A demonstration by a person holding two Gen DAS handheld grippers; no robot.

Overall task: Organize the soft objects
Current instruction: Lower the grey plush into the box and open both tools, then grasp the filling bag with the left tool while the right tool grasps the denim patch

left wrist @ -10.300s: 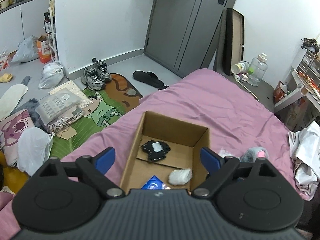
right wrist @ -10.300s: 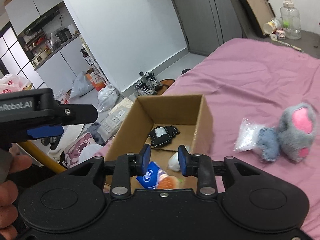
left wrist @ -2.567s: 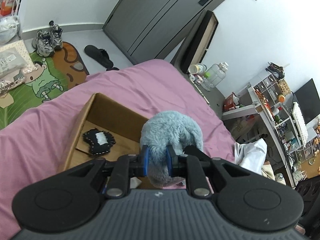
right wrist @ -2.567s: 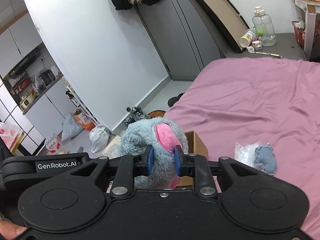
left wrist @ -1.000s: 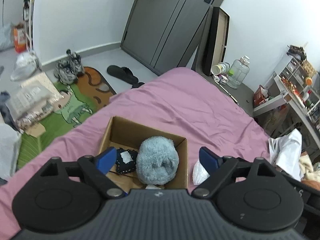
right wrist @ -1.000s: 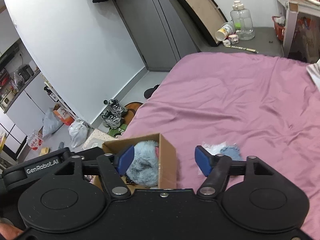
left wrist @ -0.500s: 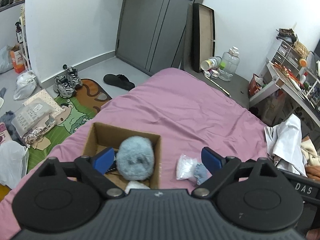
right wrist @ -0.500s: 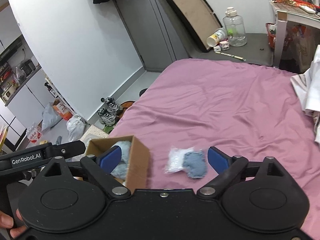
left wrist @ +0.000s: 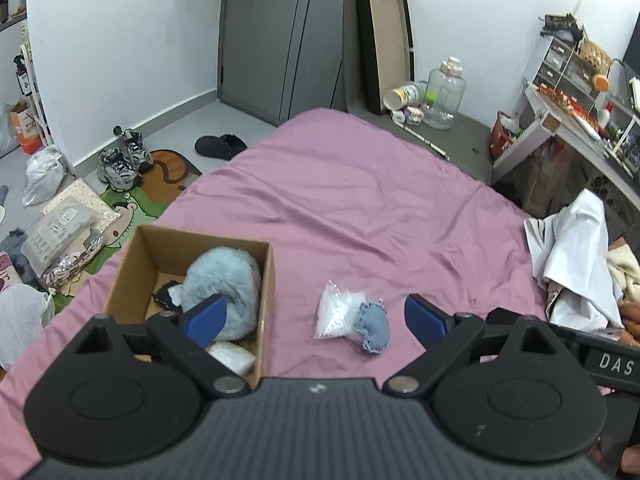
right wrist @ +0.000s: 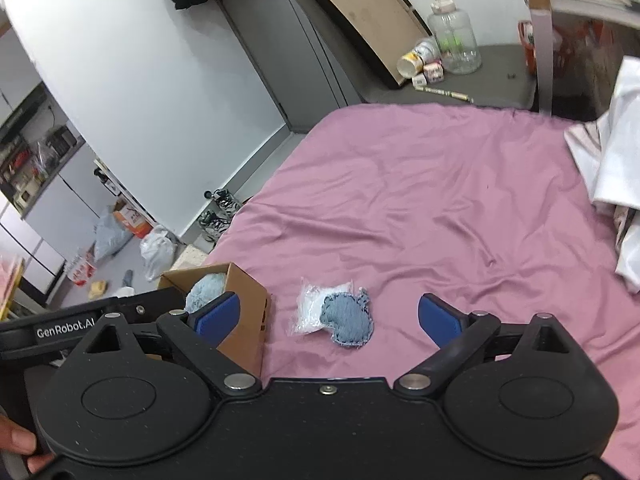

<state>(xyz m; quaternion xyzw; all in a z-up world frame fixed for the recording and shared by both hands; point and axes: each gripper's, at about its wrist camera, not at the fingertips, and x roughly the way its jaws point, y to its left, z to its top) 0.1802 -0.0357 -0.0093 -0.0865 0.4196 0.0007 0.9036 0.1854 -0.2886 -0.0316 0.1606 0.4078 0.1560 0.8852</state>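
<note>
**Both grippers wide and empty above bed; plush in box, denim piece loose on sheet**

Left gripper (left wrist: 316,314): jaws spread wide, nothing between the blue pads (left wrist: 424,315). It hangs above the pink bedsheet (left wrist: 360,200).

Right gripper (right wrist: 329,316): jaws likewise spread wide and empty, held above the same sheet. Part of the left gripper's body, marked "GenRobot.AI", shows at 9 o'clock in the right wrist view.

Cardboard box (left wrist: 132,264): sits on the sheet at 9 o'clock in the left wrist view, top open. Inside it lies a fluffy light-blue plush (left wrist: 224,280), filling the half nearest the box's right wall. A black item with a white patch (left wrist: 166,294) lies on the box floor just left of the plush, partly covered by it. A white wrapped bundle (left wrist: 232,354) rests at the box's near corner, below the plush.

Denim pouch (left wrist: 374,324): lies flat on the sheet, outside the box and to its right, roughly between the left gripper's pads as framed. A clear plastic bag (left wrist: 338,312) touches it on its left side and is partly overlapped by it. In the right wrist view the same pair sits just right of the box's corner, at 6 o'clock of the bed's middle.

White garment (left wrist: 572,260): heaped at the bed's edge, 3 o'clock.

Floor beyond the bed: pair of sneakers (left wrist: 122,160) at 10 o'clock, a black slipper (left wrist: 220,146) near the grey door (left wrist: 280,32).
</note>
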